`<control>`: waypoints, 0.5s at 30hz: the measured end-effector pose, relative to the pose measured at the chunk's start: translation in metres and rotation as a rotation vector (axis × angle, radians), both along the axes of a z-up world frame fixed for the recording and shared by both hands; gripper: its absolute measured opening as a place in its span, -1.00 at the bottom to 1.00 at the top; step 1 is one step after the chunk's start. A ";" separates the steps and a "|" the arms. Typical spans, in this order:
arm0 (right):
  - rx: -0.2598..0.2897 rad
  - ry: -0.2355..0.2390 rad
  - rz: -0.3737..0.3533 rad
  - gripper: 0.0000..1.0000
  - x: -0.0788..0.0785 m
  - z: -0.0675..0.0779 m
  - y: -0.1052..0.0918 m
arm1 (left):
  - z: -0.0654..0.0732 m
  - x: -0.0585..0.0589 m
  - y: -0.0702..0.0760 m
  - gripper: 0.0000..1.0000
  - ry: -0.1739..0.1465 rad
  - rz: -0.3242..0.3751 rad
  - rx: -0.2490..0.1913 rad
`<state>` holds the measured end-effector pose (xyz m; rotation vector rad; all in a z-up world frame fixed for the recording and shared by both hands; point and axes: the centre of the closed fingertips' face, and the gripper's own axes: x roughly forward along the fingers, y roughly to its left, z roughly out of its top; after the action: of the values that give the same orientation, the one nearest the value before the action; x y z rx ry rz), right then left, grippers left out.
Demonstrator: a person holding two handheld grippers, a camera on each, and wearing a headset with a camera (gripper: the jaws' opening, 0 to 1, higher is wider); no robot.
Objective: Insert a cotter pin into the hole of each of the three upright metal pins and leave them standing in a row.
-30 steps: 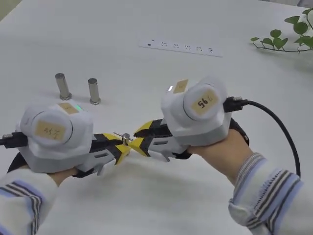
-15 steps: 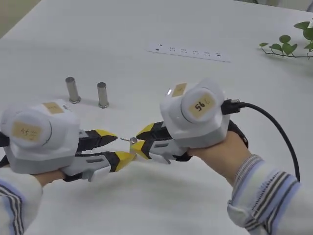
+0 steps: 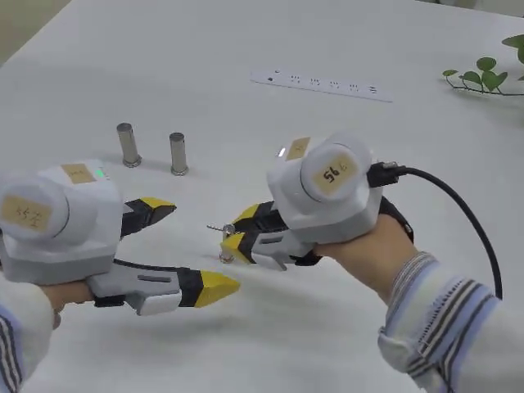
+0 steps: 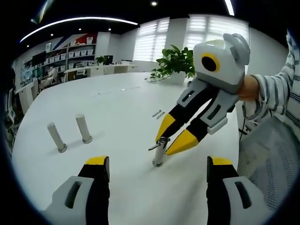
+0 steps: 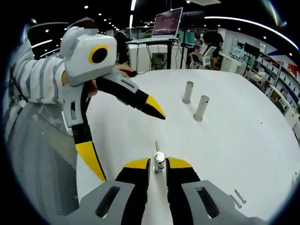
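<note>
Right tool [image 3: 232,237] clamped on metal pin [image 4: 159,154], cotter pin [image 4: 153,147] through its top, base on counter [image 3: 286,336] | left tool [image 3: 196,244] jaws apart, alongside | next: line up with 2 bare pins [image 3: 128,144] beyond left tool, release gently, withdraw straight.

Open-plan office, desks [image 4: 86,70], wall shelving [image 4: 70,49], laptop [image 5: 169,21], ceiling strip lights [image 4: 70,22]

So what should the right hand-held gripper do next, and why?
Probably carry the metal pin over beside the two other pins and stand it in line: the right hand-held gripper is shut on it, the cotter pin is through, and the left hand-held gripper is open.
</note>
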<state>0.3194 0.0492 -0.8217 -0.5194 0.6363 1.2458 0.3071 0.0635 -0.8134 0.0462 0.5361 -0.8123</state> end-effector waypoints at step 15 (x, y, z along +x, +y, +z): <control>-0.022 -0.013 0.044 -0.76 0.001 -0.005 0.002 | 0.010 -0.003 0.012 0.99 -0.003 0.021 -0.036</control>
<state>0.3204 0.0509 -0.8263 -0.5620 0.6312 1.2770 0.3037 0.0753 -0.8033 0.0085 0.5178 -0.8015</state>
